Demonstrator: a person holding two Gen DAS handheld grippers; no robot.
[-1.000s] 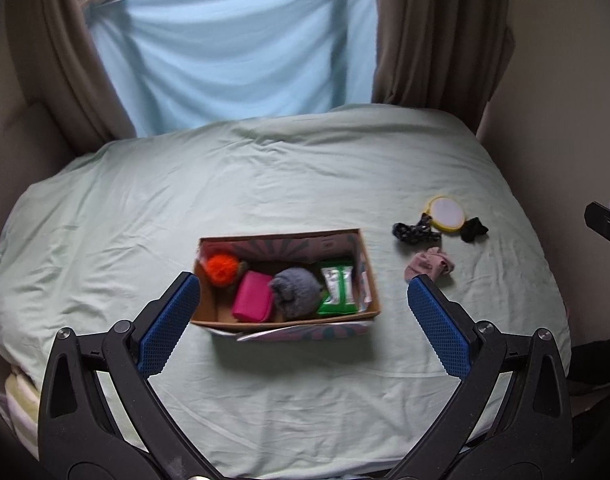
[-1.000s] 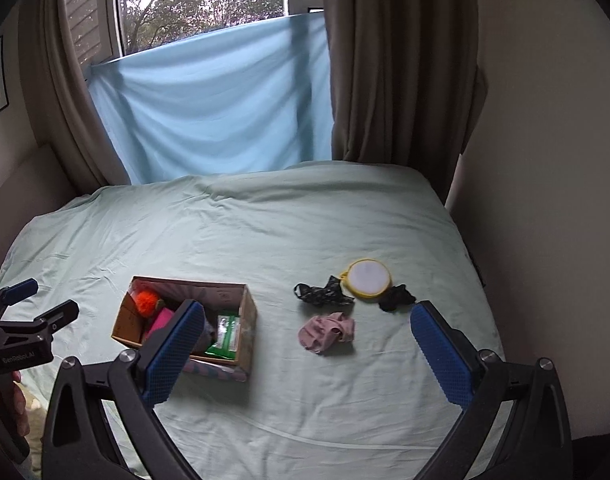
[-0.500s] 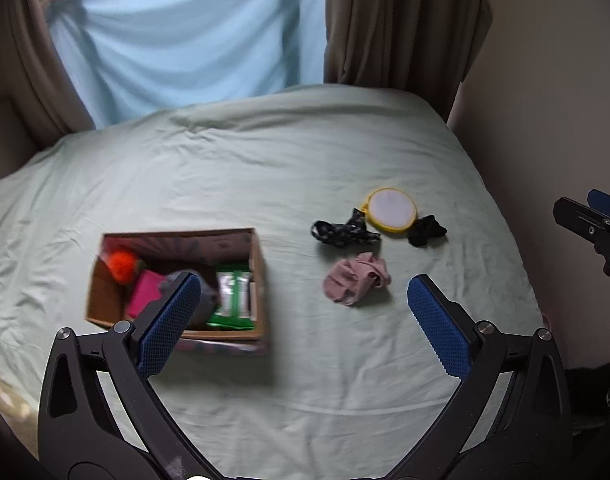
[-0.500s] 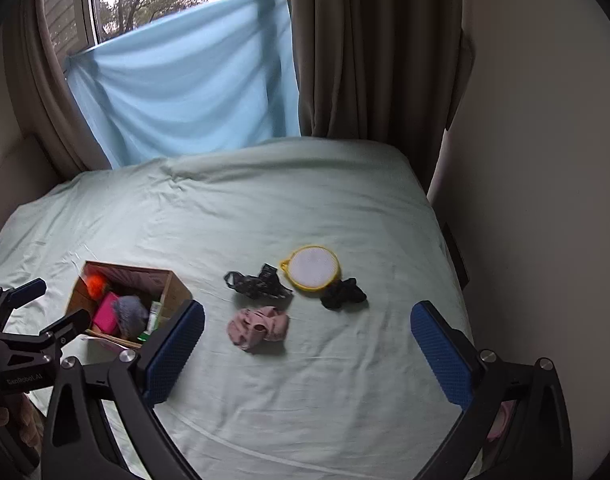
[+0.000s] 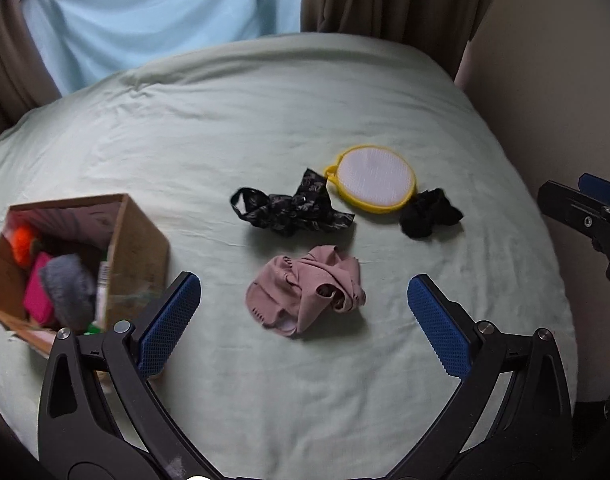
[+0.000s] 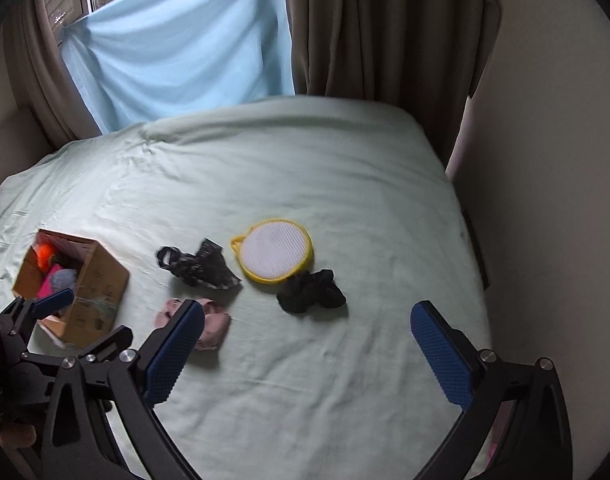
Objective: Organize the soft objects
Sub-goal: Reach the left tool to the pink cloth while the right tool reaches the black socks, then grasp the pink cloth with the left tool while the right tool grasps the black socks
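Note:
A crumpled pink cloth (image 5: 305, 290) lies on the pale green bed, straight ahead between the fingers of my open, empty left gripper (image 5: 303, 320). Beyond it lie a black patterned cloth (image 5: 291, 210), a round yellow-rimmed white pad (image 5: 375, 179) and a small black cloth (image 5: 429, 214). A cardboard box (image 5: 139, 240) at the left holds an orange ball, a pink item and a grey item. My right gripper (image 6: 305, 344) is open and empty above the bed, nearest the small black cloth (image 6: 311, 291); its left finger hides part of the pink cloth (image 6: 215, 322).
The bed sheet (image 6: 305, 168) ends at a wall on the right and at brown curtains (image 6: 377, 28) and a blue drape (image 6: 177, 52) behind. The left gripper (image 6: 71, 326) shows at the lower left of the right wrist view, beside the box (image 6: 101, 284).
Both grippers have swung right and moved closer to the bed. The box has slid to the left of both views; the pink cloth is now centred ahead of the left gripper.

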